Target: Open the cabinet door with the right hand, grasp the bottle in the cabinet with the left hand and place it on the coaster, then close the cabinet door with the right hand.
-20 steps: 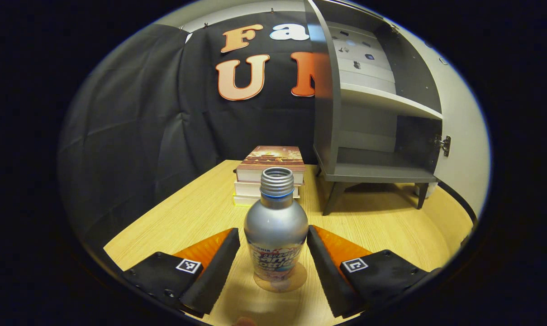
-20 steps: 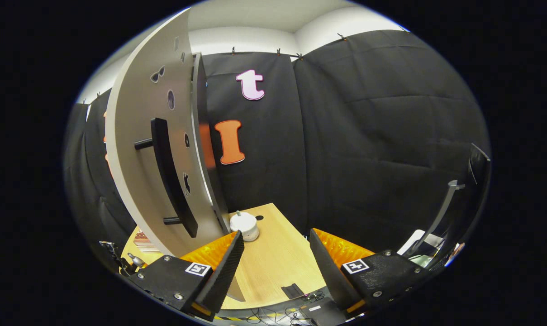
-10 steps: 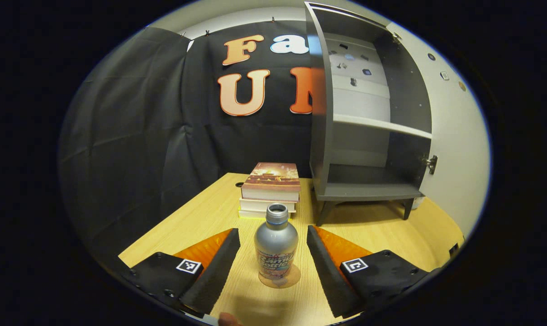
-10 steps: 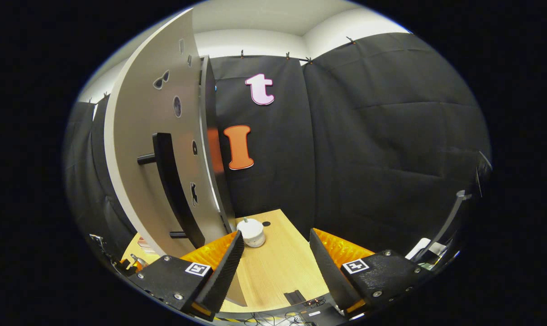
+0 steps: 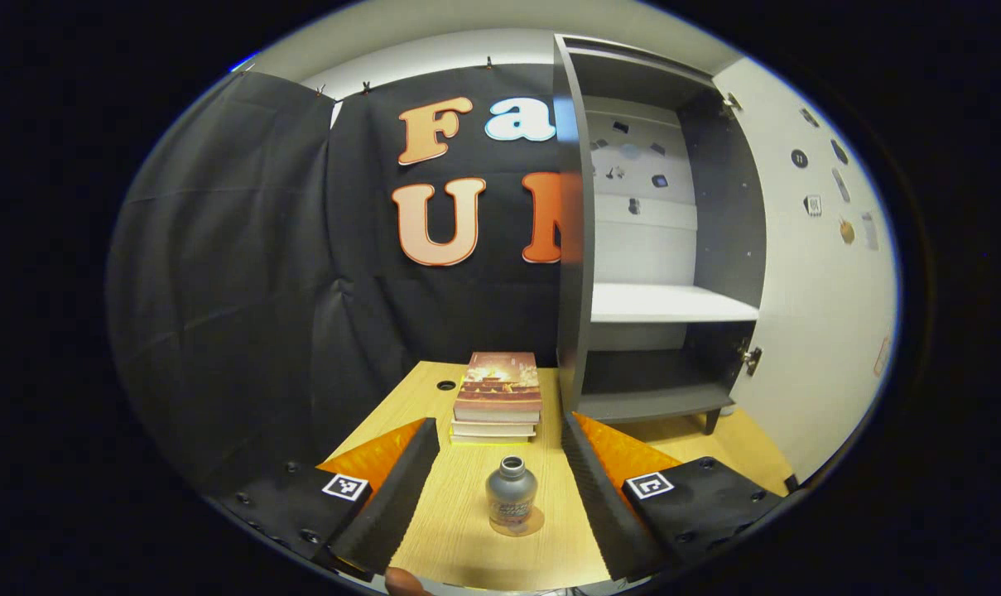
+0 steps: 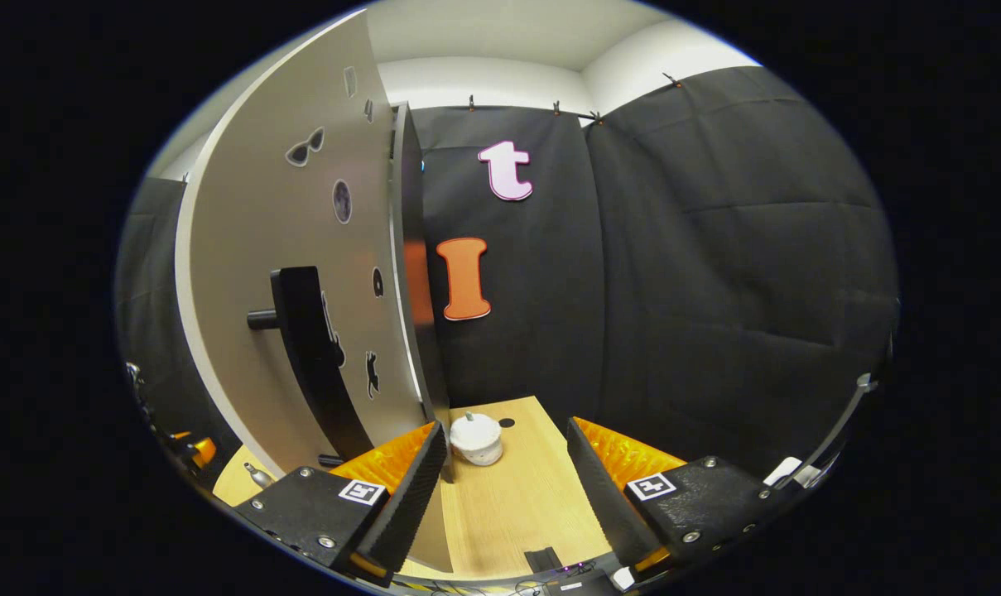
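In the left gripper view a silver bottle (image 5: 512, 502) stands upright on a round coaster (image 5: 531, 525) on the wooden table. My left gripper (image 5: 500, 488) is open and drawn back from it, with the bottle well clear of both fingers. Behind stands the grey cabinet (image 5: 657, 281), its door (image 5: 815, 273) swung wide open and its shelves bare. In the right gripper view the open cabinet door (image 6: 301, 273) with its black handle (image 6: 310, 356) is to the left. My right gripper (image 6: 504, 497) hangs open beside the door's edge, holding nothing. The bottle (image 6: 258, 475) peeks out at lower left.
A stack of books (image 5: 500, 396) lies behind the bottle, left of the cabinet. A small white lidded pot (image 6: 477, 437) sits on the table (image 6: 517, 505) beyond the right gripper. Cables and a black device lie past the table's near edge.
My left gripper has pulled back and up from the bottle, which stays on the coaster and looks much smaller now. The right gripper has shifted slightly; the door remains open.
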The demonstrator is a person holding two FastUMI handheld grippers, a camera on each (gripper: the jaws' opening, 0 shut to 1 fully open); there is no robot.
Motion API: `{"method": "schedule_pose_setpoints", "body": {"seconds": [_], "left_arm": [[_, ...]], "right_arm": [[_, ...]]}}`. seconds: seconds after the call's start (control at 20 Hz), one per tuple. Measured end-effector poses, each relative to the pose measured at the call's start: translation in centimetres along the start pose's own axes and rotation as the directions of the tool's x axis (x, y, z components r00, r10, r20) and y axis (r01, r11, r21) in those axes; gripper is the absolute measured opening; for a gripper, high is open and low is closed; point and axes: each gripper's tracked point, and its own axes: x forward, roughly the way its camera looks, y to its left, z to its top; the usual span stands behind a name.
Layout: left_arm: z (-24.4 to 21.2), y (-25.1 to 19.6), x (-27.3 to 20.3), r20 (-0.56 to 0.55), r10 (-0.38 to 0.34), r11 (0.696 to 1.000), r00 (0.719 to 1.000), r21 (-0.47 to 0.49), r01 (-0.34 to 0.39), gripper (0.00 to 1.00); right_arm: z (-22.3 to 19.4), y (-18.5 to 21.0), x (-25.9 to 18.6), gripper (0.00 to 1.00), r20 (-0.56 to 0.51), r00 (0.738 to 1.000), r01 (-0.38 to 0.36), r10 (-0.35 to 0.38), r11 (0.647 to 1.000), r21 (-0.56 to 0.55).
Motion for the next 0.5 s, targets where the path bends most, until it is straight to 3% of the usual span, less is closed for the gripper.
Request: {"method": "schedule_pose_setpoints", "body": {"seconds": [0.25,0.3,0.35,0.45,0.5], "left_arm": [[6.7,0.9,-2.1,0.029,0.032,0.999,0.999,0.019,-0.033,0.97],[7.9,0.9,-2.4,0.034,0.030,0.999,0.999,0.020,-0.030,0.94],[9.1,0.8,-2.8,0.040,0.028,0.999,0.999,0.014,-0.029,0.97],[11.5,1.2,-3.4,0.069,0.026,1.000,0.997,-0.009,-0.026,0.97],[12.6,1.6,-3.6,0.084,0.031,0.999,0.996,-0.018,-0.030,0.97]], "right_arm": [[-0.1,0.5,0.0,0.96,-0.008,0.999,-0.031,0.031,0.999,-0.005],[-0.2,0.7,0.0,0.91,-0.008,0.999,-0.038,0.038,0.999,-0.005],[-0.1,0.8,0.0,0.96,-0.006,0.999,-0.043,0.043,0.999,-0.009],[0.1,0.7,0.0,0.96,0.003,0.999,-0.045,0.045,0.999,-0.028],[0.0,0.6,0.1,0.88,0.003,0.999,-0.047,0.048,0.998,-0.034]]}}
